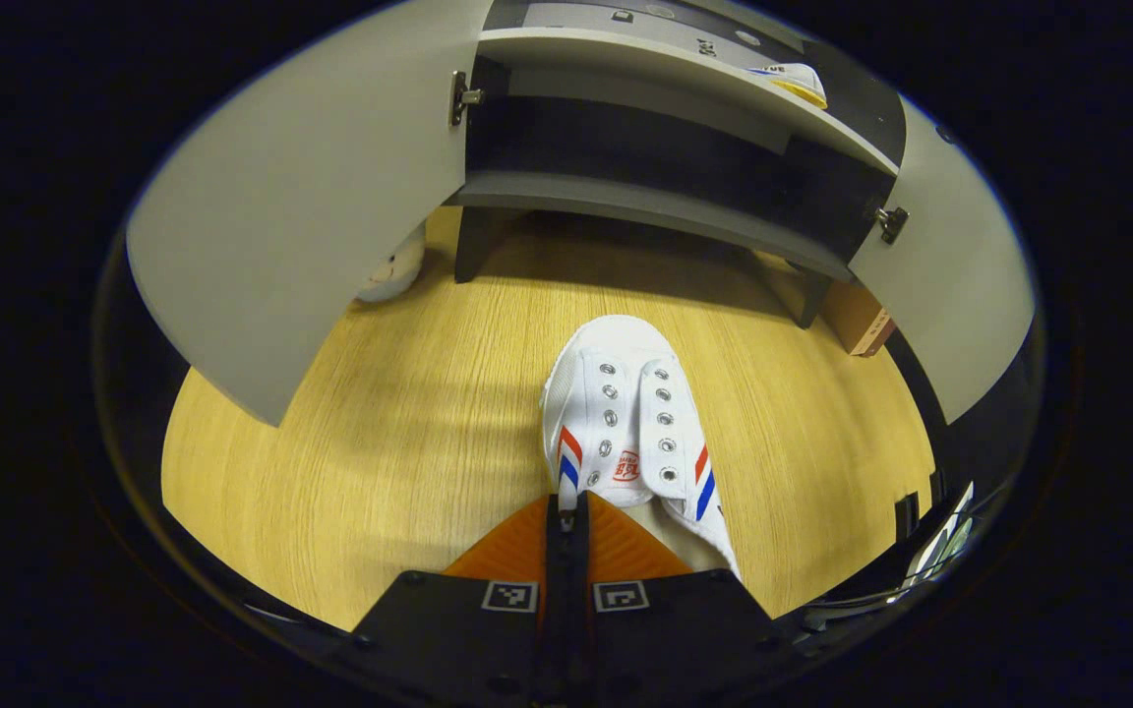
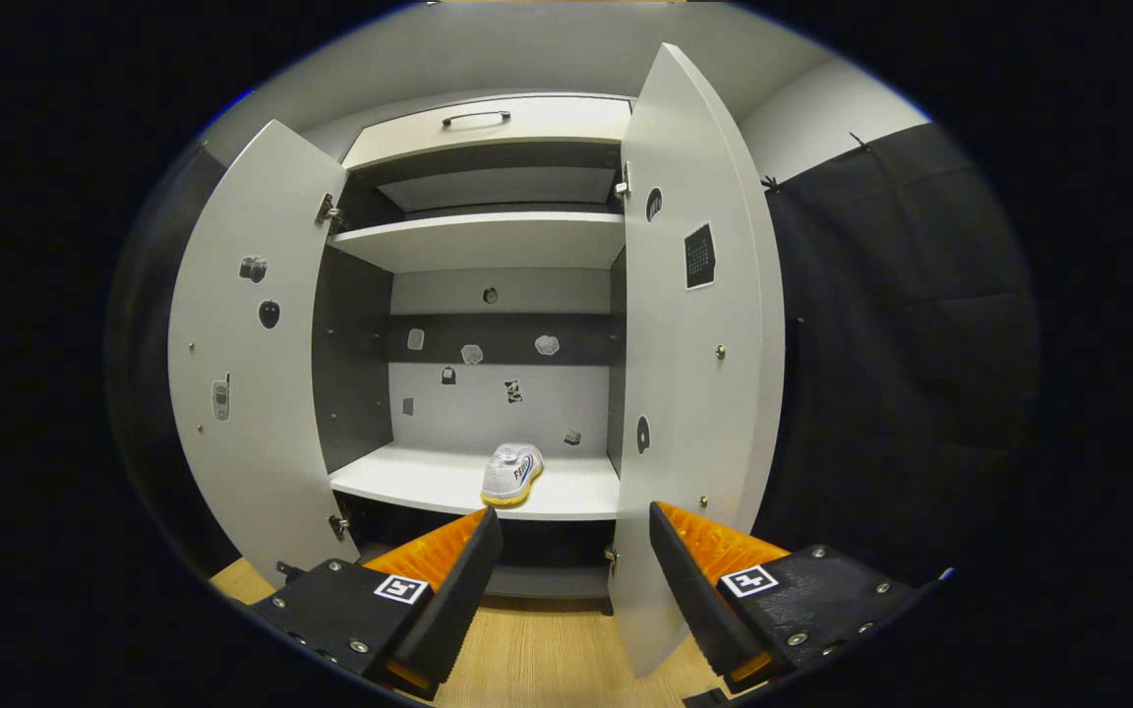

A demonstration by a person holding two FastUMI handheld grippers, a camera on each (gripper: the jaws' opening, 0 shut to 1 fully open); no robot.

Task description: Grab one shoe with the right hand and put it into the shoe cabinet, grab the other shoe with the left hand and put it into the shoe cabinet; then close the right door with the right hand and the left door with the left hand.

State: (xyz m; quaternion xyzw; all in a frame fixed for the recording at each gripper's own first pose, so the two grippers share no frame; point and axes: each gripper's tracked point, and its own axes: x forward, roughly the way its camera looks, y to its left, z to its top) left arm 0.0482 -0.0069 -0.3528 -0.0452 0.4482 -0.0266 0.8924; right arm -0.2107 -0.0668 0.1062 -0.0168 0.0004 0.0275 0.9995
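White shoe [image 2: 512, 473] already on cabinet [image 2: 488, 241] shelf; second shoe [image 1: 626, 423] before cabinet, pinched by left gripper [image 1: 566, 511]. Right gripper [image 2: 574, 551] wide, empty. Both doors open.

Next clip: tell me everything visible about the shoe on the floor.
The shoe is a white, canvas-looking low sneaker with two rows of metal eyelets, no laces showing, red and blue diagonal stripes on both sides and a small red mark on the tongue. It sits upright on the wooden floor, toe toward the open cabinet. The left gripper is shut on its collar edge.
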